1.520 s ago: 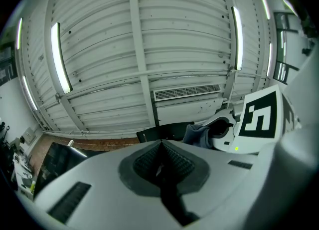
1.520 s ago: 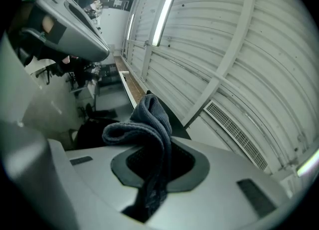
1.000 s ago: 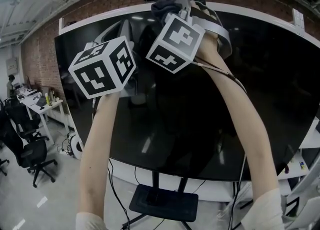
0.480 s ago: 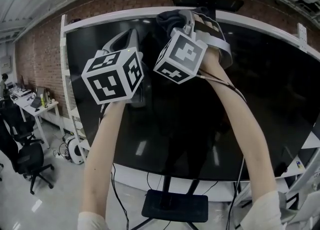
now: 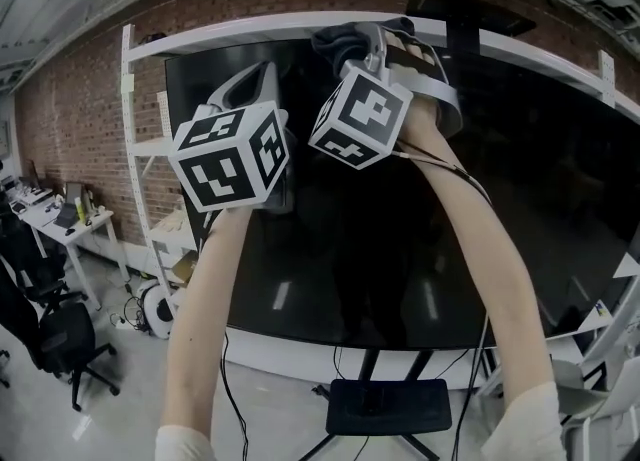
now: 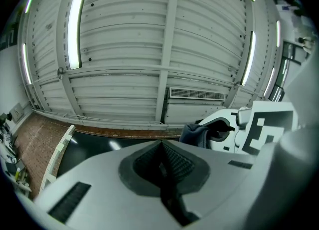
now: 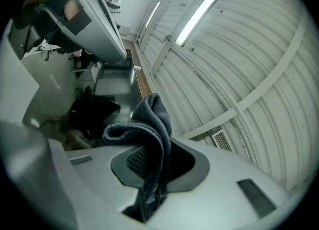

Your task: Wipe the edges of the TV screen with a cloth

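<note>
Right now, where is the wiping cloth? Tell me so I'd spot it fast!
Find the big black TV screen before the brick wall. At its white top edge, the right gripper pinches the cloth: the only soft, crumpled, dark blue-grey thing between hard white jaws.

The TV screen (image 5: 350, 239) was a large, glossy black panel in a white frame, standing upright. The cloth (image 5: 338, 42), dark blue-grey and bunched, sat at its top edge at twelve o'clock, pinched in the right gripper (image 7: 154, 161).
</note>
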The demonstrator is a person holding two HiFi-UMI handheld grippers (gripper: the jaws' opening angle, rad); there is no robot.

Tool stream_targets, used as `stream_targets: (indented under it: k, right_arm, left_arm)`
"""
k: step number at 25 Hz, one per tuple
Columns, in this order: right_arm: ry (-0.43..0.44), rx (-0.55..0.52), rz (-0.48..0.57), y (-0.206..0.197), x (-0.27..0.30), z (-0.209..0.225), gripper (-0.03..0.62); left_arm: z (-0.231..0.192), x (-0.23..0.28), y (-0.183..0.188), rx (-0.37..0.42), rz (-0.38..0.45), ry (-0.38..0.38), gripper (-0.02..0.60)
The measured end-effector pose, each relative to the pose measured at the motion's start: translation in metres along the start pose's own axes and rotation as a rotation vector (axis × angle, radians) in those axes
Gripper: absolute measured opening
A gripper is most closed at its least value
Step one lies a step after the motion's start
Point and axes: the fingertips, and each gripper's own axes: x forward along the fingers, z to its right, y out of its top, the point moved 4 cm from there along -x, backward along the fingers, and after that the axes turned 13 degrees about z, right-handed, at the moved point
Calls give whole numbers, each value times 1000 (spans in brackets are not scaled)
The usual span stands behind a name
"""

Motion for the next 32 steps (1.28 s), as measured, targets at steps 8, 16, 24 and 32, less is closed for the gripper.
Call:
stream_targets:
  k: [8,16,24,32]
  right_arm:
    - [-6,-38,-13,61,26,-25,63]
    - [-30,-37,43,119,58,-53,63]
    - [-32,-49,106,188,97,-86,63]
    - [-50,-64,129,234,119,-107,63]
  left_arm:
    - [-78,-25,-8,-15,-34,31,14]
    - [-140,-57,-7,38,-57,83,14]
    - [-208,-75,-16,97,-81,112,14]
    - [-263,-82,-23,66,-9,124,14]
